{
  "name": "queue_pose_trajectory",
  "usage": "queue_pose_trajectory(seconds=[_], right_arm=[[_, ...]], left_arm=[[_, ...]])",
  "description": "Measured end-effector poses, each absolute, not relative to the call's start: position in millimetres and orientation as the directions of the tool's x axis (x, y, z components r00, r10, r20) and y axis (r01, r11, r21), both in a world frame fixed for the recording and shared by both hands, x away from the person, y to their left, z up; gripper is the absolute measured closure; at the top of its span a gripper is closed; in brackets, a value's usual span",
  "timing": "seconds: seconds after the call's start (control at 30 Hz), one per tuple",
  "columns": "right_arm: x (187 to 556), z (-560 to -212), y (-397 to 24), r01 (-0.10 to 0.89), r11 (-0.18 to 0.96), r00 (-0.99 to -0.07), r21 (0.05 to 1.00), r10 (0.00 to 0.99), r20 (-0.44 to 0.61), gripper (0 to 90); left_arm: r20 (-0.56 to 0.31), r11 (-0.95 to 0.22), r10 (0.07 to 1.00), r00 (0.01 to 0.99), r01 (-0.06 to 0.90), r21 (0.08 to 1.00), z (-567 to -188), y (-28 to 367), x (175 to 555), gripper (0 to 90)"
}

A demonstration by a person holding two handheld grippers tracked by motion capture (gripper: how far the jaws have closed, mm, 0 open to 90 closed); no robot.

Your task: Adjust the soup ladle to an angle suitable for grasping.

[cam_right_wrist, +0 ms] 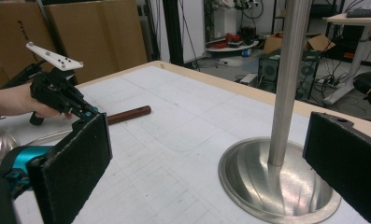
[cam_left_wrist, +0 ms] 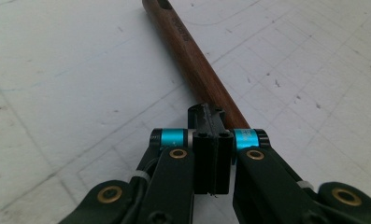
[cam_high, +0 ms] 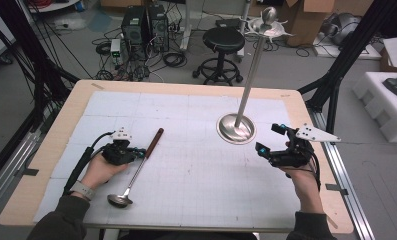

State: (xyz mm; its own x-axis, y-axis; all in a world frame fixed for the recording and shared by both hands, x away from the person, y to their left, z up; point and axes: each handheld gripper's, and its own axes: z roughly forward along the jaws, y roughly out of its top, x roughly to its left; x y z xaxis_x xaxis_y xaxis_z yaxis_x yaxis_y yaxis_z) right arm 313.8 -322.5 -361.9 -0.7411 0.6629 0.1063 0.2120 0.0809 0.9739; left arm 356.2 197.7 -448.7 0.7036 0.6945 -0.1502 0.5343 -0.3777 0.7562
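Lying flat, steel ladle [cam_high: 136,169] shows brown wooden handle.

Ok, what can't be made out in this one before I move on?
- Left tongs, left gripper view: their own shut jaws hide whether they pinch the ladle's wooden handle.
- Ladle bowl, high view: too small to tell what it holds.
- Steel stand's top, right gripper view: cut off by the upper edge above the pole.
- Right tongs: open, holding nothing.
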Motion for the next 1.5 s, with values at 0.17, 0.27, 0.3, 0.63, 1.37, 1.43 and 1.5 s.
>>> queue_pose_trajectory(seconds=[0.17, 0.27, 0.3, 0.63, 1.37, 1.43, 1.5], right_arm=[[314, -361, -323, 0.21, 0.075, -0.743, 0.975, 0.661, 0.109, 0.0], [314, -361, -324, 0.209, 0.07, -0.74, 0.975, 0.663, 0.111, 0.0], [314, -361, -324, 0.209, 0.071, -0.741, 0.975, 0.663, 0.11, 0.0], [316, -364, -322, 0.223, 0.085, -0.741, 0.971, 0.662, 0.112, 0.0], [317, -365, -323, 0.22, 0.083, -0.742, 0.972, 0.661, 0.111, 0.0], [317, -365, -323, 0.221, 0.083, -0.741, 0.972, 0.662, 0.112, 0.0], [317, -365, -322, 0.223, 0.086, -0.741, 0.971, 0.662, 0.111, 0.0]], left_arm=[[-0.14, -0.41, 0.662, 0.736, 0.513, 0.754, -448, 189, 354, 89.7], [-0.138, -0.419, 0.655, 0.743, 0.51, 0.751, -448, 185, 354, 89.7], [-0.139, -0.422, 0.652, 0.745, 0.509, 0.75, -447, 184, 354, 89.7], [-0.129, -0.516, 0.572, 0.81, 0.477, 0.711, -442, 153, 350, 89.7], [-0.075, -0.634, 0.426, 0.902, 0.356, 0.686, -437, 117, 334, 89.6], [-0.08, -0.633, 0.416, 0.906, 0.352, 0.69, -438, 116, 333, 89.6], [-0.083, -0.641, 0.396, 0.915, 0.34, 0.689, -438, 115, 331, 89.6]])
